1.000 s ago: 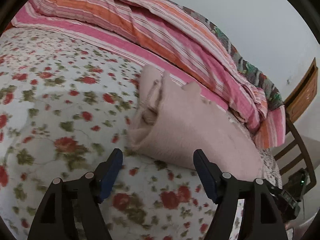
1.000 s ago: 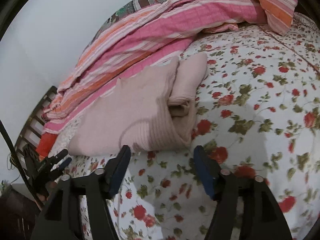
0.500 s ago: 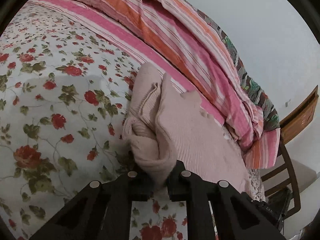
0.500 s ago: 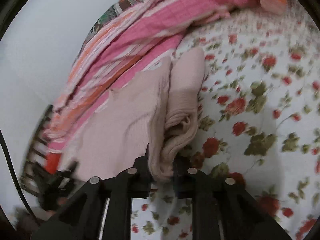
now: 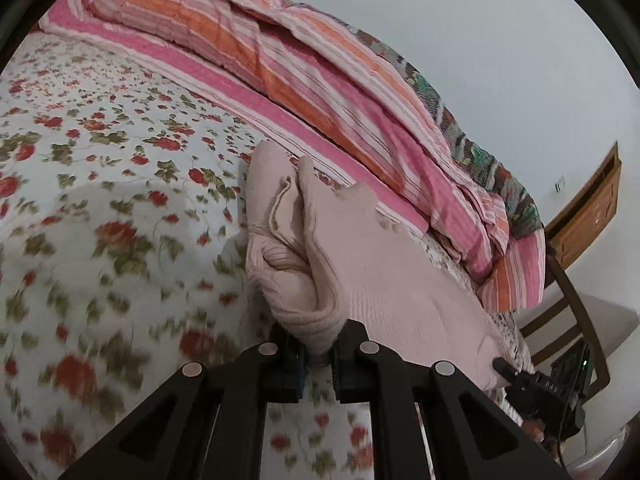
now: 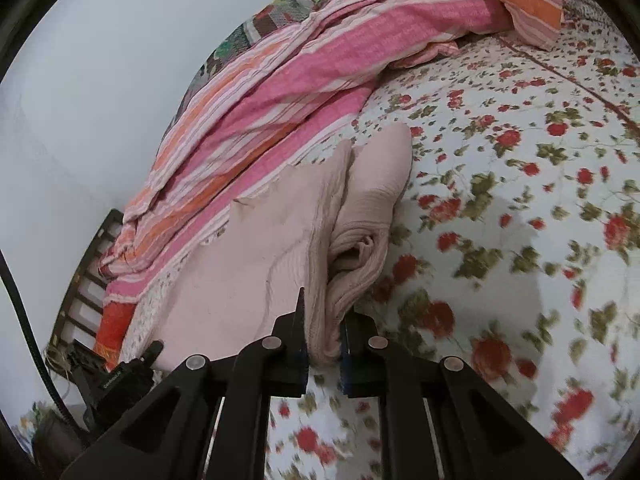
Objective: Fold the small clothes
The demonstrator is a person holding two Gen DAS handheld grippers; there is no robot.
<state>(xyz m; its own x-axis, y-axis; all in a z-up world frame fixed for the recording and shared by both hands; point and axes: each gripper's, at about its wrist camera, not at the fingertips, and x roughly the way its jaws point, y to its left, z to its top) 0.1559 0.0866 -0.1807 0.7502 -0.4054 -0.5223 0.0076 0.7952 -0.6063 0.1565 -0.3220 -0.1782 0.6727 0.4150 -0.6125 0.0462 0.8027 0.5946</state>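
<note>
A pale pink knit garment point(image 5: 360, 272) lies partly folded on the flowered bedsheet point(image 5: 100, 200), its near edge bunched up and lifted. My left gripper point(image 5: 318, 356) is shut on the garment's near left corner. In the right wrist view the same garment point(image 6: 272, 248) shows with a rolled layer on its right side. My right gripper point(image 6: 324, 354) is shut on the near edge of the garment there. Each gripper shows at the edge of the other's view: the right one point(image 5: 532, 384) and the left one point(image 6: 120, 372).
A pink and orange striped quilt point(image 5: 320, 64) is heaped along the far side of the bed by the white wall. A wooden chair point(image 5: 580, 320) stands past the bed's end. The flowered sheet point(image 6: 520, 240) spreads wide beside the garment.
Both grippers were open in front of the garment a second ago. They moved in, closed on its near edge, and now hold it slightly raised.
</note>
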